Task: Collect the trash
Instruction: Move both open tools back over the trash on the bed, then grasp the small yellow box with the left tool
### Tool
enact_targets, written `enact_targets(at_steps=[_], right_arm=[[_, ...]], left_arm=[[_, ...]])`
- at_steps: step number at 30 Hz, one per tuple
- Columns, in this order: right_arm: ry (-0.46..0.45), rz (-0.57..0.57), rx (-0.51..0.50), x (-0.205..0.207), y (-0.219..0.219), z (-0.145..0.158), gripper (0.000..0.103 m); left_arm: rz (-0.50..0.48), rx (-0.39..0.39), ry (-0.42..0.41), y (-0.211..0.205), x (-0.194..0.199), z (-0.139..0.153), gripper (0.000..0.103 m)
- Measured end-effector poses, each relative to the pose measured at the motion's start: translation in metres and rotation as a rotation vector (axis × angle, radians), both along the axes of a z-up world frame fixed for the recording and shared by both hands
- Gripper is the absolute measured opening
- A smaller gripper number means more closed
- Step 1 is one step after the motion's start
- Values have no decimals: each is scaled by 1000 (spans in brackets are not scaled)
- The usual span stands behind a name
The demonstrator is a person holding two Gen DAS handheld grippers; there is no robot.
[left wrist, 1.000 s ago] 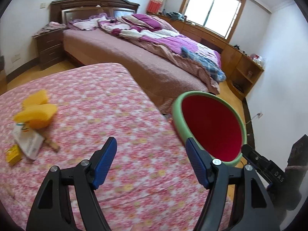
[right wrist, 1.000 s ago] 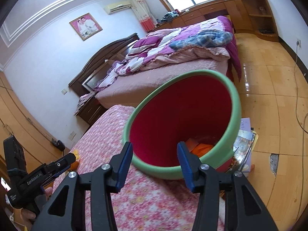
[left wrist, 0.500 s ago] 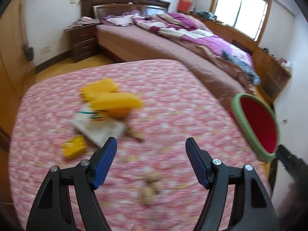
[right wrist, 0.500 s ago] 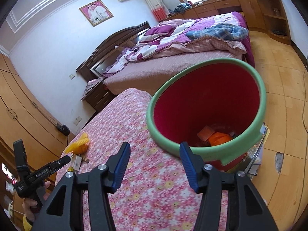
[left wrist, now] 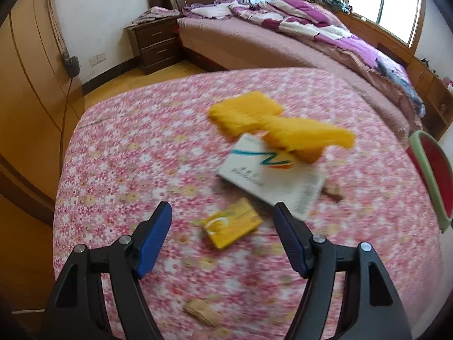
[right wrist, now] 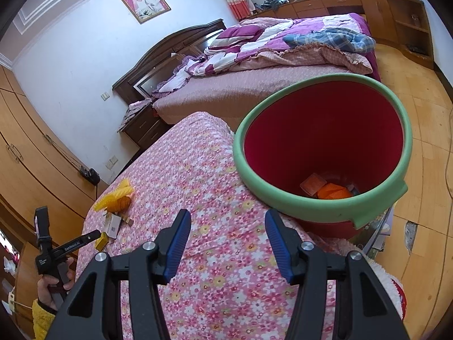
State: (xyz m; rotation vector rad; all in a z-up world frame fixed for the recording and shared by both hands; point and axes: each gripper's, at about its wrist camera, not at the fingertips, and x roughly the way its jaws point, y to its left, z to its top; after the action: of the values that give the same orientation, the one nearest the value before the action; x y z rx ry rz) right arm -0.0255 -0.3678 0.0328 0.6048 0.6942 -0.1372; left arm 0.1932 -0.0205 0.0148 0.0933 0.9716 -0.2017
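The trash lies on a table with a pink floral cloth [left wrist: 127, 155]. It is a small yellow packet [left wrist: 230, 225], a white box [left wrist: 269, 175], yellow foam netting [left wrist: 280, 127] and brown scraps [left wrist: 335, 191]. My left gripper [left wrist: 222, 221] is open above the yellow packet, which shows between its fingers without touching them. My right gripper [right wrist: 226, 226] is open and empty over the cloth, just short of the red bin with a green rim [right wrist: 311, 206]. Orange trash [right wrist: 334, 191] lies in the bin. In the right wrist view the left gripper [right wrist: 94, 236] hovers by the packet [right wrist: 101, 240].
A bed [left wrist: 254, 45] with purple bedding stands beyond the table, with a dark nightstand [left wrist: 155, 42] beside it. Wooden wardrobes [left wrist: 25, 85] line the left wall. The bin [left wrist: 433, 175] stands off the table's right edge. A hand with a yellow sleeve [right wrist: 45, 300] holds the left gripper.
The left gripper has swung left, away from the bin, and down over the pile of trash. The right gripper has drawn back a little from the bin and its jaws stand slightly wider.
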Motion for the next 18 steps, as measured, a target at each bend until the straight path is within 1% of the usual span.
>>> enact_targets(at_steps=[3,6,8,12,13,15,16,18], right_arm=[[14,2,-2,3,4,-1,58],[28,9,-7,7,7,-3,58],[35,17,-10,10,10,-4,58],[43,41,-23,15,17,-4,58],[43,49,-28,17,19,-3,58],[43,65,-36,20,24,-1,58],[42,73,-39,22,26,0,58],[42,90,-44,25,30,1,58]], left_arm=[[20,-38,31,8,4,-12,73],[2,-88,51,8,5,-19,73],[-10,-77,47,4,4,-22,71],[-34,-17,10,-7,1,-24,53],[-41,-21,3,-8,0,-23,50],[-49,-35,-4,-9,-2,-22,35],[-53,-44,-4,-9,-3,-21,32],[-53,-56,-2,-9,-7,-20,22]])
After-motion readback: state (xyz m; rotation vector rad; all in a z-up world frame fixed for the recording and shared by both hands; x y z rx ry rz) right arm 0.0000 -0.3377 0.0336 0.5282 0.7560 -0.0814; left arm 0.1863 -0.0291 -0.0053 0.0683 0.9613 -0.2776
